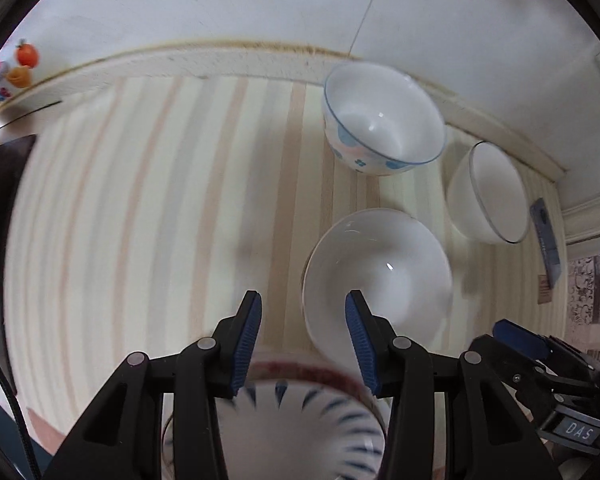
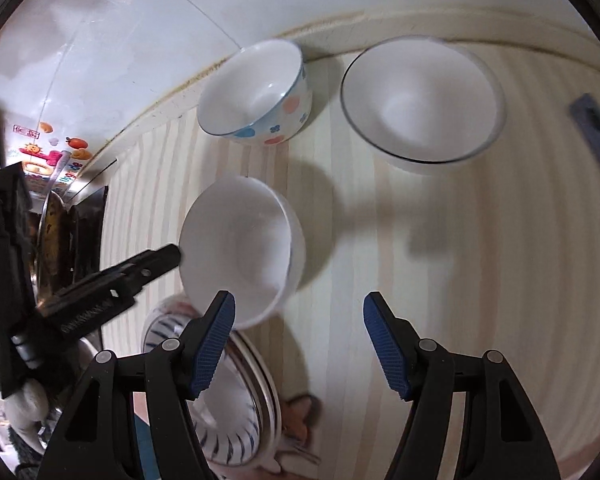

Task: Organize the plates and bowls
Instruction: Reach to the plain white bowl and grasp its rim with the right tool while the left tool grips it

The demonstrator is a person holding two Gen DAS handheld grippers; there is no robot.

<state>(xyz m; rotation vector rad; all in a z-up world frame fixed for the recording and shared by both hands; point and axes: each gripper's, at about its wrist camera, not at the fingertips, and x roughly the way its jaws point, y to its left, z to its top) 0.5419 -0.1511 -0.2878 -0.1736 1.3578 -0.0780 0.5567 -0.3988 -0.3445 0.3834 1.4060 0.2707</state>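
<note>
1. Left wrist view: the left gripper (image 1: pixel 302 338) points forward and down over the striped desk (image 1: pixel 140 220), jaws spread apart and holding nothing. Its right finger overlaps the plain white bowl (image 1: pixel 380 272) in the picture; can't tell if it touches. Right under the jaws sits a blue-striped bowl (image 1: pixel 300 428) with a reddish rim. Farther ahead is a bowl with blue and pink spots (image 1: pixel 384 120) near the desk's back edge at the wall, and a white bowl with a dark rim line (image 1: pixel 488 192) to its right. Loads of bare desk to the left. The right gripper (image 1: pixel 528 344) pokes in at lower right.

2. Right wrist view: the right gripper (image 2: pixel 300 344) also hangs over the desk (image 2: pixel 460 280), jaws wide apart and empty, open desk between and ahead of them. The left gripper (image 2: pixel 156 260) reaches in from the left, its tip at the plain white bowl's (image 2: pixel 240 248) rim. The spotted bowl (image 2: pixel 256 92) and dark-rimmed bowl (image 2: pixel 420 100) stand side by side, apart, by the back edge. The striped bowl (image 2: pixel 228 412) sits at lower left on stacked plates (image 2: pixel 270 396).
</note>
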